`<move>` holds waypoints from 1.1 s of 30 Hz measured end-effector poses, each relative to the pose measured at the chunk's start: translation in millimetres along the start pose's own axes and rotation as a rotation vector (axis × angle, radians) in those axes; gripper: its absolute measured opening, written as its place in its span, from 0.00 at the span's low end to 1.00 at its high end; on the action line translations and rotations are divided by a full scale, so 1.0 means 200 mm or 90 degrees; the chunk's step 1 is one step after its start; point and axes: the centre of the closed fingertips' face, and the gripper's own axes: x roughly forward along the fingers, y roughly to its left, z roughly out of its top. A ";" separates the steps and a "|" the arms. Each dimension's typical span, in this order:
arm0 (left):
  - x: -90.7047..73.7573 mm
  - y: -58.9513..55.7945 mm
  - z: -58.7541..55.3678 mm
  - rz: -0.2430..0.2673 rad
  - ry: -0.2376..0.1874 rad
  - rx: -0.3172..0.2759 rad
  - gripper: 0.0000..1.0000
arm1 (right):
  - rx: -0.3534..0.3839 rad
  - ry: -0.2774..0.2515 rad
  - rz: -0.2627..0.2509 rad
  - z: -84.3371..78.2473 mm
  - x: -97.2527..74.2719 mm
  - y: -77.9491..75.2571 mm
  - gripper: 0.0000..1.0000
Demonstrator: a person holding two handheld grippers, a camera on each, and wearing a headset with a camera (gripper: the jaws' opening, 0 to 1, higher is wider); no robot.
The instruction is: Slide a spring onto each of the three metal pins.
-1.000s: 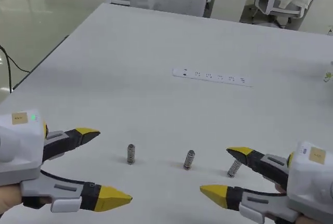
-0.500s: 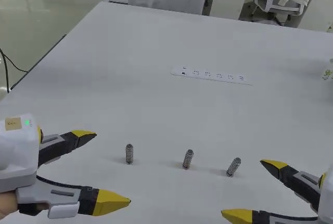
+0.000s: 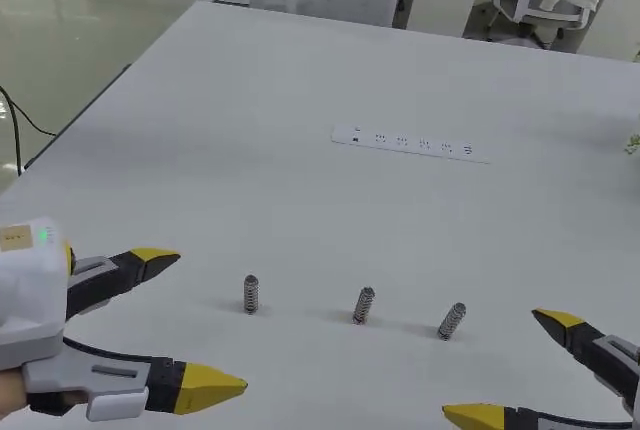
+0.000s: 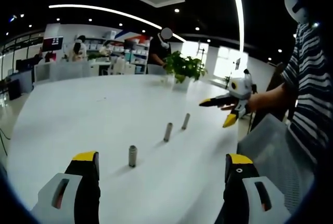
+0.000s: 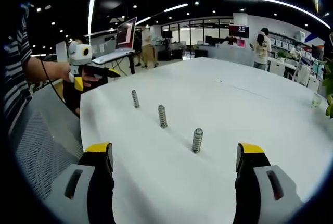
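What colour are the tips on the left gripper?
Yellow; the left gripper shows it best in the head view.

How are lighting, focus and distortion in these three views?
Head view: even light, sharp; the springs cast faint shadows on the white table. Both gripper views: strong fisheye curving of the table edge, dark ceiling, bright light strips.

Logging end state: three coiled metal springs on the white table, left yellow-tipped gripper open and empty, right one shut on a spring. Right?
No: the right yellow-tipped gripper is open and empty too, its jaws apart short of the three coiled metal springs; the right gripper view shows it.
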 end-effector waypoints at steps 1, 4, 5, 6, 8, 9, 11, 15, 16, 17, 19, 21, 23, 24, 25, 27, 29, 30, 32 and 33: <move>0.00 0.00 0.00 0.001 0.002 0.002 0.98 | 0.000 0.001 0.000 0.00 0.00 0.00 0.99; -0.01 0.00 -0.02 0.003 0.006 0.002 0.98 | -0.002 0.000 0.006 0.00 0.01 0.02 0.99; -0.01 0.00 -0.03 0.004 0.006 0.001 0.98 | -0.004 0.002 0.007 0.00 0.01 0.02 0.99; -0.02 0.00 -0.03 0.007 0.006 0.000 0.98 | -0.007 0.004 0.006 -0.01 0.01 0.02 0.99; -0.02 0.00 -0.04 0.009 0.004 -0.004 0.98 | -0.009 0.008 0.007 -0.01 0.02 0.03 0.99; -0.02 0.00 -0.03 0.009 0.004 -0.006 0.98 | -0.009 0.008 0.007 -0.01 0.02 0.03 0.99; -0.02 0.00 -0.04 0.010 0.006 -0.005 0.98 | -0.008 0.005 0.007 0.00 0.02 0.02 0.99; -0.01 0.00 -0.03 0.009 0.002 -0.004 0.98 | -0.009 0.002 0.005 0.01 0.02 0.02 0.98; -0.01 0.00 -0.02 0.009 0.000 -0.004 0.98 | -0.009 0.002 0.004 0.01 0.02 0.02 0.98; -0.01 0.00 -0.02 0.010 -0.002 -0.004 0.98 | -0.010 0.002 0.003 0.01 0.02 0.01 0.98; -0.01 -0.01 -0.02 0.009 -0.001 -0.004 0.98 | -0.008 0.002 0.003 0.01 0.02 0.01 0.98; -0.01 0.00 -0.02 0.009 0.000 -0.003 0.98 | -0.009 0.000 0.004 0.02 0.02 0.01 0.98; -0.01 0.00 -0.03 0.011 0.001 -0.005 0.98 | -0.008 -0.001 0.003 0.02 0.02 0.01 0.98; -0.01 0.01 -0.03 0.012 0.001 -0.006 0.98 | -0.007 -0.004 0.003 0.02 0.02 0.02 0.98; -0.01 0.01 -0.03 0.012 0.001 -0.005 0.98 | -0.005 -0.004 0.004 0.02 0.02 0.02 0.99; -0.02 0.02 -0.03 0.013 0.002 -0.004 0.98 | -0.008 -0.004 0.003 0.02 0.03 0.02 0.99; -0.02 0.02 -0.03 0.017 0.000 -0.006 0.98 | -0.005 -0.007 0.002 0.03 0.03 0.01 0.99; -0.02 0.02 -0.03 0.018 -0.002 -0.007 0.98 | -0.004 -0.008 0.002 0.03 0.03 0.01 0.99; -0.02 0.02 -0.02 0.017 -0.004 -0.006 0.98 | -0.006 -0.008 0.001 0.03 0.04 0.01 0.99; -0.02 0.02 -0.02 0.017 -0.004 -0.005 0.98 | -0.006 -0.008 0.002 0.03 0.04 0.02 0.99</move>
